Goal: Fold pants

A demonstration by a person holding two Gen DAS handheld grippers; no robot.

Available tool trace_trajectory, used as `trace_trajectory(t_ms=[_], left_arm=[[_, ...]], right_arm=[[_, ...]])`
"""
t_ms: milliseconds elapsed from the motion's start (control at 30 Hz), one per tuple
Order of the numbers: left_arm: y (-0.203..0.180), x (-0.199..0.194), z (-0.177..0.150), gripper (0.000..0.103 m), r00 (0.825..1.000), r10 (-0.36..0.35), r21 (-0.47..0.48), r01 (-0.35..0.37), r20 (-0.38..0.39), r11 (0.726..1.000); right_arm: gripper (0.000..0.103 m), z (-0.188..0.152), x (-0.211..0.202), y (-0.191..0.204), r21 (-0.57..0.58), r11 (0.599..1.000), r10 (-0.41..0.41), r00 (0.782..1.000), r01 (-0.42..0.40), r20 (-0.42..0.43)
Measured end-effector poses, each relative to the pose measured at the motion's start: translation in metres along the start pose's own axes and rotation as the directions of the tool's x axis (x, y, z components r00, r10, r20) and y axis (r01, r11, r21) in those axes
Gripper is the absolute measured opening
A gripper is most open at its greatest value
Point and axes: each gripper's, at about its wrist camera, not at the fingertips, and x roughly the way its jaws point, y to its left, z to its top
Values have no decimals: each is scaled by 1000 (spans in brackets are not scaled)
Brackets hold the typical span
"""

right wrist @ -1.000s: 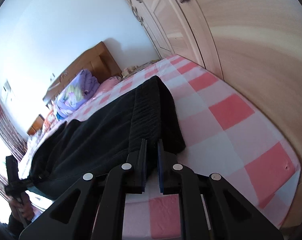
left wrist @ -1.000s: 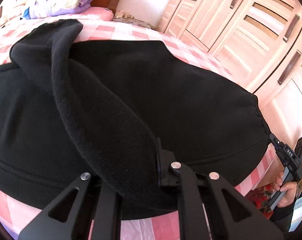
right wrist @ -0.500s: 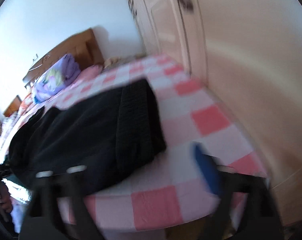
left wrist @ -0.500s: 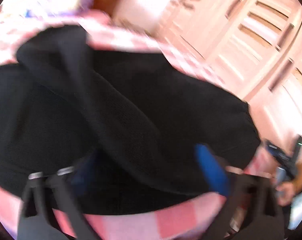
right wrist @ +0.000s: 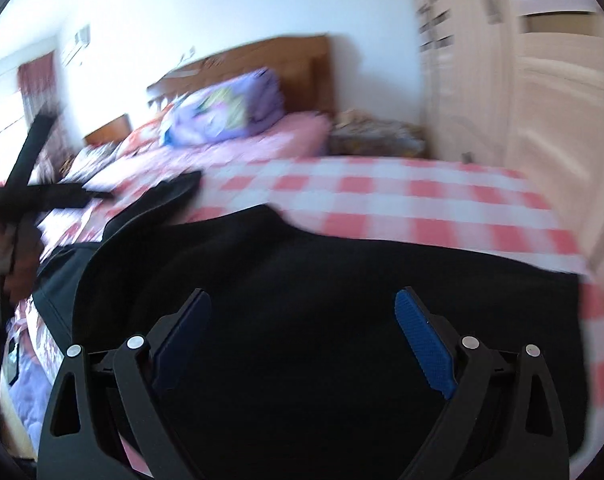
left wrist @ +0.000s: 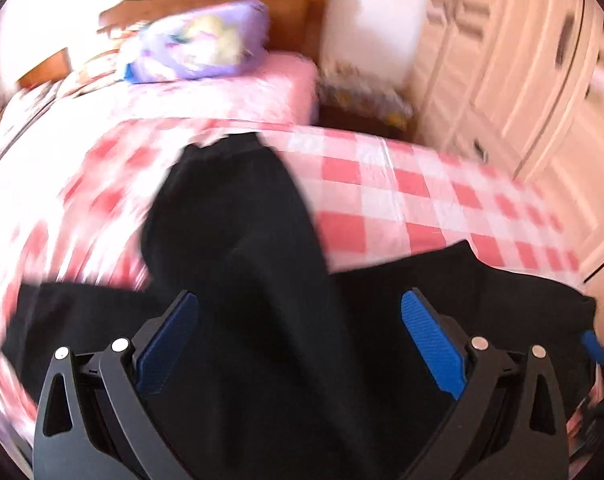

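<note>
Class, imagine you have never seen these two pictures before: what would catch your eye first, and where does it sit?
First, the black pants sprawled across the near end of the pink-and-white checked bedspread. Next, the blue pads of the left hand-held gripper and right hand-held gripper standing wide apart above the cloth, gripping nothing. Further back, a purple bundle of bedding lies against the wooden headboard.
</note>
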Motion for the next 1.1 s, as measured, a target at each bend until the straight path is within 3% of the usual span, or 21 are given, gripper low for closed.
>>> trace_trajectory(t_ms=[67, 167, 200, 267, 300, 333, 400, 500, 567, 633, 800, 867, 933, 967, 1000, 1033, 1067, 1100], left_arm=[[-6, 29, 27, 101, 996, 57, 14, -56, -70, 998], [-14, 83, 46, 99, 965, 156, 60, -147, -209, 987], [-13, 102, 47, 92, 950, 176, 73, -162, -259, 984], [-9, 121, 37, 72, 929, 195, 81, -178, -314, 981], [-7, 126, 36, 53, 923, 191, 89, -171, -335, 981], [-2, 129, 31, 32, 920, 186, 95, -163, -344, 982], [7, 122, 26, 8, 935, 169, 94, -146, -312, 985], [41, 60, 16, 8, 990, 111, -30, -114, -93, 993], [75, 7, -8, 8, 995, 82, -127, -74, 55, 989], [114, -36, -41, 8, 986, 55, -224, -19, 155, 974], [186, -86, -147, 8, 973, 37, -376, 52, 226, 925], [204, -72, -186, 13, 986, 30, -394, 38, 165, 918], [216, -44, -208, 28, 997, 21, -399, 13, 81, 917], [219, -45, -216, 29, 992, 3, -401, 48, 125, 915], [219, -49, -219, 39, 988, -20, -395, 80, 153, 915], [217, -51, -217, 62, 989, -30, -388, 85, 148, 918], [214, -56, -212, 75, 989, -2, -384, 60, 150, 921], [210, -65, -210, 86, 984, 86, -386, -19, 158, 922]], right_arm=[[91, 5, 24, 17, -21, 1000, 7, 999, -8, -33], [91, 4, 48, 32, -55, 998, 7, 997, -11, -78], [91, 1, 52, 33, -63, 998, 6, 996, -11, -88], [91, -4, 55, 36, -58, 998, 5, 994, -12, -111], [91, -5, 56, 33, -40, 999, 17, 993, -22, -117], [91, -5, 55, 29, -21, 999, 28, 993, -31, -111], [91, -5, 55, 25, 11, 999, 37, 994, -36, -101], [91, -6, 57, 14, 77, 996, 62, 992, -54, -105], [91, -7, 56, 11, 101, 993, 74, 992, -64, -99], [91, -8, 56, 10, 116, 991, 84, 992, -73, -96], [91, -7, 59, 12, 116, 991, 80, 992, -68, -100], [91, -7, 59, 12, 117, 991, 80, 992, -68, -102], [91, -7, 61, 12, 119, 991, 79, 991, -66, -109], [91, -7, 62, 12, 121, 990, 80, 990, -66, -115], [91, -7, 62, 12, 124, 990, 80, 990, -66, -118], [91, -8, 62, 11, 130, 989, 84, 989, -69, -121], [91, -8, 62, 10, 136, 988, 88, 989, -71, -122], [91, -8, 63, 9, 144, 987, 90, 988, -72, -123]])
